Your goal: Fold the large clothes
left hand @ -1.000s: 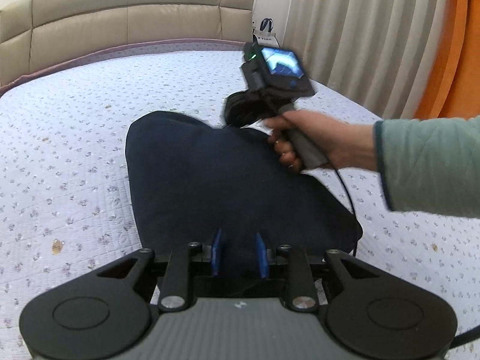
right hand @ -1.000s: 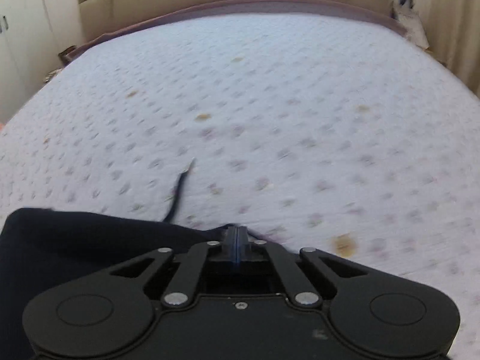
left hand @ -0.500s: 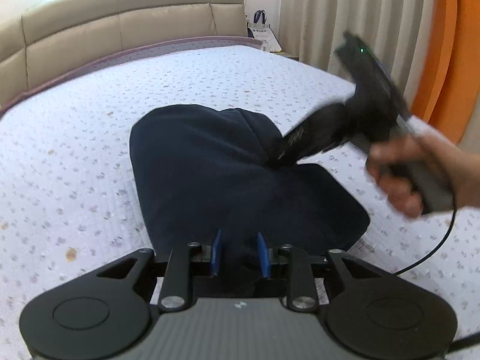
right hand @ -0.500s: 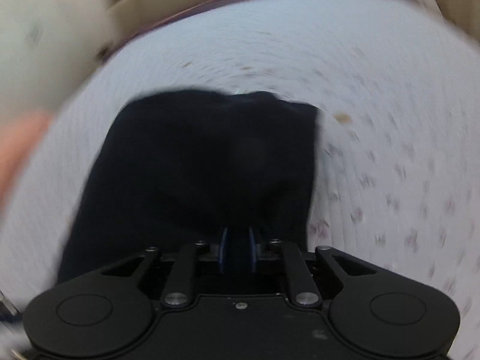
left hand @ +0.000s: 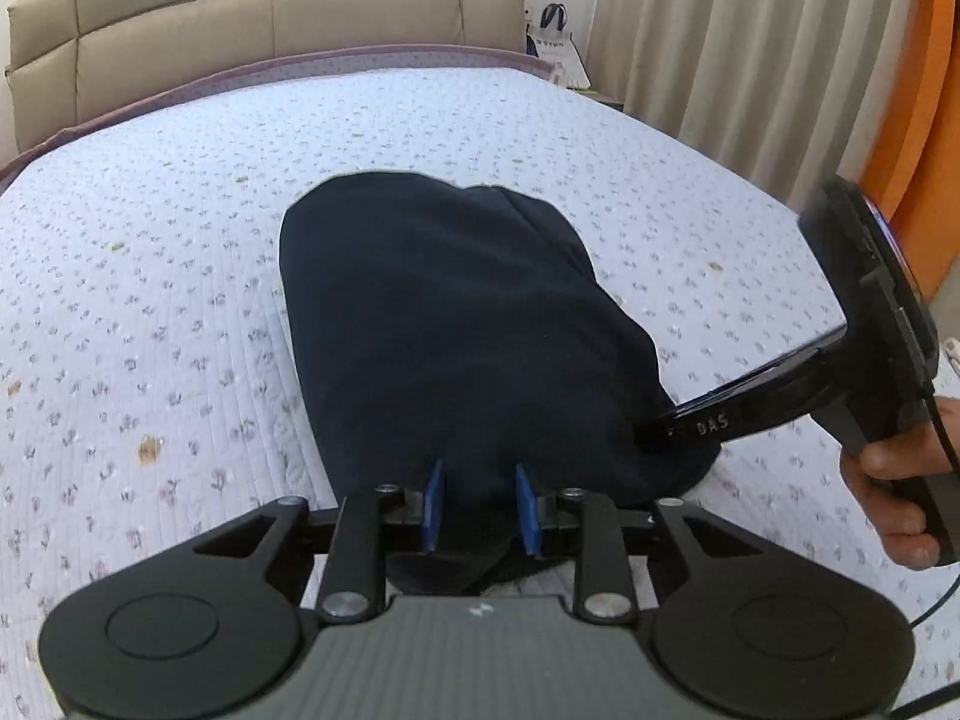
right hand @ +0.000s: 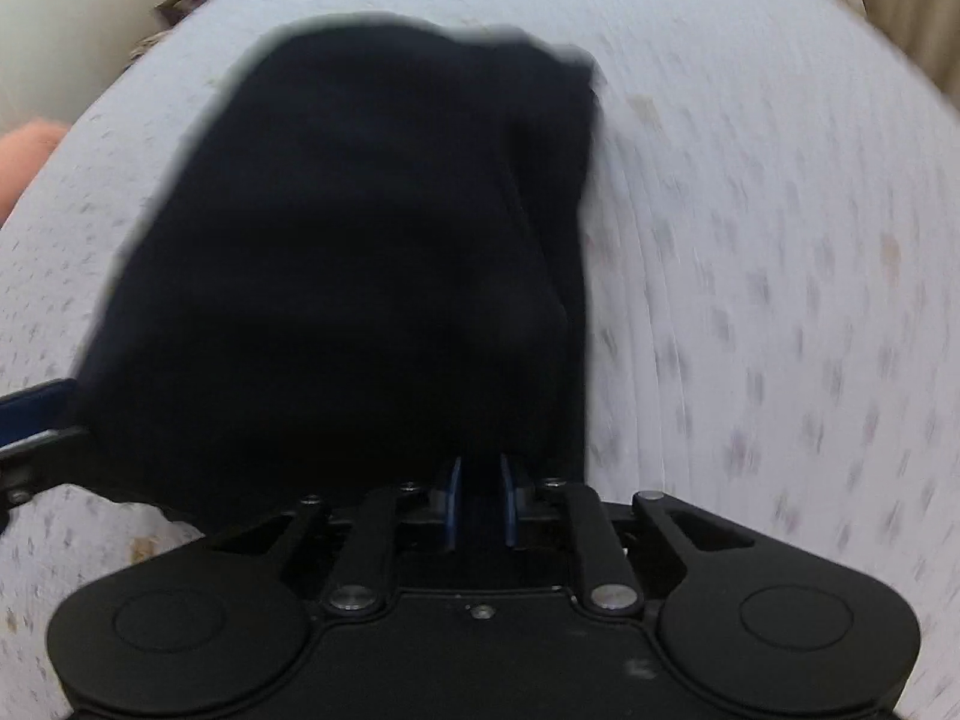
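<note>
A dark navy garment (left hand: 456, 336) lies folded over on the bed, its far end rounded. My left gripper (left hand: 477, 504) is partly open at the garment's near edge, with cloth between its blue pads. My right gripper (right hand: 480, 501) sits at the garment's (right hand: 360, 252) near right corner with its blue pads slightly apart and dark cloth between them; in the left wrist view its body (left hand: 750, 402) reaches in from the right to that corner. The right wrist view is blurred by motion.
The bed has a white quilt with small flowers (left hand: 150, 312). A beige padded headboard (left hand: 270, 18) stands at the back, with curtains (left hand: 720, 42) and a paper bag (left hand: 555, 42) at the back right. A cable (left hand: 936, 600) hangs from the right gripper.
My right gripper has swung from the garment's far end back to its near right corner, carrying cloth over; the garment now lies doubled. Its pads have parted slightly. My left gripper stayed in place.
</note>
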`<state>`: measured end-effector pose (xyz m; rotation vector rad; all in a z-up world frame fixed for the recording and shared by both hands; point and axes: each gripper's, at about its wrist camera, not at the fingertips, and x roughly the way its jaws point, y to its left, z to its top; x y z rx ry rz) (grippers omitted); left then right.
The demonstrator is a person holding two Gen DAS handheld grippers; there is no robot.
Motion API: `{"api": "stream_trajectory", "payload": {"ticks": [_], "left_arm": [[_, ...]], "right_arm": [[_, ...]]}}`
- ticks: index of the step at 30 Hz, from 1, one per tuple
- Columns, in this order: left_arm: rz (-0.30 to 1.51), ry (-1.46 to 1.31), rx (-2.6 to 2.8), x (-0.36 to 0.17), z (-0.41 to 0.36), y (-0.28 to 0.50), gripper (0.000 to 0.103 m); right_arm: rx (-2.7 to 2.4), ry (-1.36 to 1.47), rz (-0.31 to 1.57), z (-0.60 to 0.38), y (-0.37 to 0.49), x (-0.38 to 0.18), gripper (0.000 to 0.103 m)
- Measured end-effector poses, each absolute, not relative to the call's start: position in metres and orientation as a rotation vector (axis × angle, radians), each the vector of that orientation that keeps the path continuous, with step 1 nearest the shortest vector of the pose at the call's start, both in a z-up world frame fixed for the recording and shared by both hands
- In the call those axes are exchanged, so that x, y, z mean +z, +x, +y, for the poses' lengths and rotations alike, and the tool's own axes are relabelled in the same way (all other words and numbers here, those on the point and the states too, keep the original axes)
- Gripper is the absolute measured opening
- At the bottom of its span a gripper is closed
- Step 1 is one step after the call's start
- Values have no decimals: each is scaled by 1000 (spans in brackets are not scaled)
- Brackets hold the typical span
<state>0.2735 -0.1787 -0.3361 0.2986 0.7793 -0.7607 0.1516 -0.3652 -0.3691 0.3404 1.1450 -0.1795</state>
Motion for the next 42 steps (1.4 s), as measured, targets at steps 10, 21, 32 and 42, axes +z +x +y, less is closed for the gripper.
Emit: {"api": "stream_trajectory", "payload": {"ticks": [10,21,32,42], "left_arm": [[871,411,-668,-337,-160,274,24],[849,86,-619,-290,-128,311,62],[818,85,-659,-277,-174,340,76],[887,84,-611,-297,-177,345,76]], "right_arm": [[-126,386,1115,-389,138,-345,47],[-152,395,954,-399,129,-290,80],[-166,414,902,-406,170,-294,82],[-181,409,941,-396,172,-307,83]]}}
